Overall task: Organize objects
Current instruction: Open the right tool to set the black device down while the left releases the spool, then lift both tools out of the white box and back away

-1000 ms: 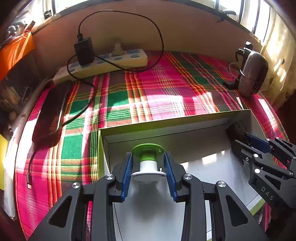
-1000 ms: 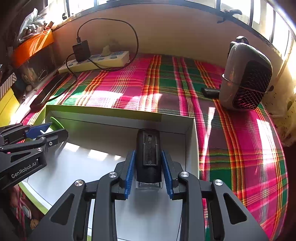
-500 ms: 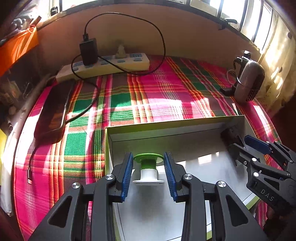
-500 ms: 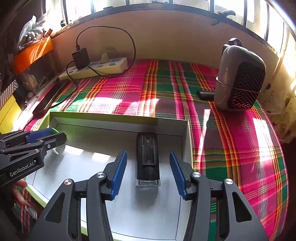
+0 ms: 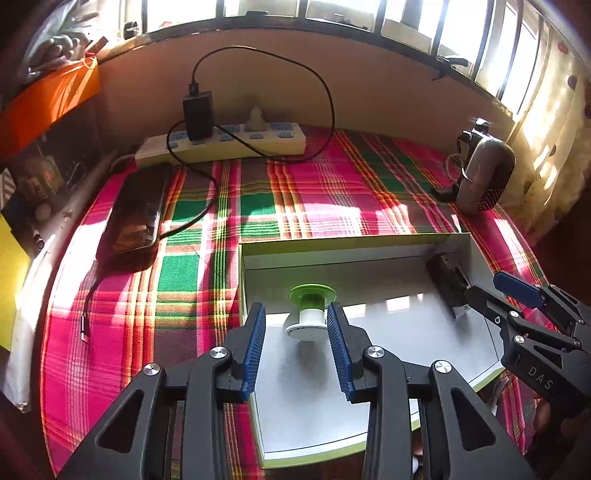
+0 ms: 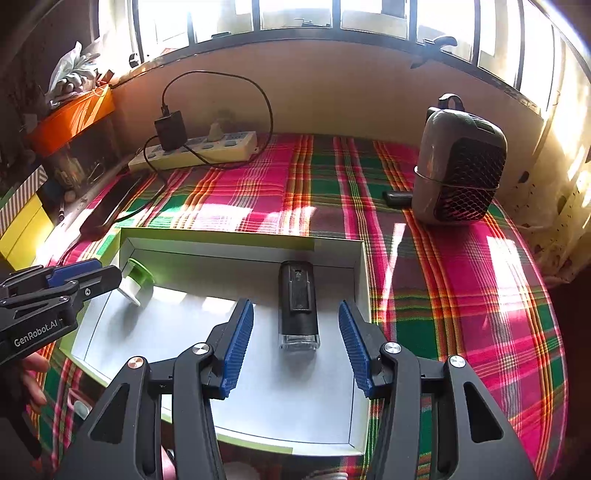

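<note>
Both claws — left claw [image 5: 296, 345], right claw [image 6: 296, 345] — spread apart; green spool [image 5: 310, 312] and black device [image 6: 298, 308] lie at 12 o'clock in the box [image 6: 236, 242], apparently sorted.

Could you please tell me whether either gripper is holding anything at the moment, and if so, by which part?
Nothing is held. The left gripper is open around the green-topped spool, and the right gripper is open around the black device.

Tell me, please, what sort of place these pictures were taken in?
Probably a lived-in home, at a table or ledge under a barred window. A plaid cloth covers the surface, a power strip with a charger plugged in lies along the wall, and a small fan or heater stands in the corner.
</note>
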Tool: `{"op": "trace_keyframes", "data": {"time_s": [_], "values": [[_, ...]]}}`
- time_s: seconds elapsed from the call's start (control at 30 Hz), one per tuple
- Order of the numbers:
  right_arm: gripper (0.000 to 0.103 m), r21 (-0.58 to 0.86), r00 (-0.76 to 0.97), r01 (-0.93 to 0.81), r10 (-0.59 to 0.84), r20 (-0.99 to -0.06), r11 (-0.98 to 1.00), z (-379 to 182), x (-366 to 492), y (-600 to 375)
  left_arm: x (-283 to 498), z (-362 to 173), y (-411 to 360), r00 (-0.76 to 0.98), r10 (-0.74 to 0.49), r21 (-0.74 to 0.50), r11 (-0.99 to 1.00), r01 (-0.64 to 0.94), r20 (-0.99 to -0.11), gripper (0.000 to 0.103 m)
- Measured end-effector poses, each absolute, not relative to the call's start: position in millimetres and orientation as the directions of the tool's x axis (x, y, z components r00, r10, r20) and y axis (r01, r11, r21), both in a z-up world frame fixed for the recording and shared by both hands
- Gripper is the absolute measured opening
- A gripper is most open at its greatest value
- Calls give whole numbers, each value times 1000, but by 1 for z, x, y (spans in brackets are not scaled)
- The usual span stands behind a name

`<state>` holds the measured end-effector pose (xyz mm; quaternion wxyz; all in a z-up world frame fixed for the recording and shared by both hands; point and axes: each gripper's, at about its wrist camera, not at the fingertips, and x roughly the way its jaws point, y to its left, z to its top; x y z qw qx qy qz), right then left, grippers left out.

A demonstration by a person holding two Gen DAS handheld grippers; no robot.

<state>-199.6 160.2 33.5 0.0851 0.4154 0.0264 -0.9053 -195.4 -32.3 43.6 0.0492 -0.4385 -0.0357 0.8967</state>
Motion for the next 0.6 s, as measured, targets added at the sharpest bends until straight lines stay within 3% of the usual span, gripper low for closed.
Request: {"op": "trace_keyframes", "data": {"time_s": [0.6], "values": [[50,44,-672,164,-144,-726,-985,43,-140,173,-121,48,-58,-662,140,-145,-988,-48,-736,33]]}}
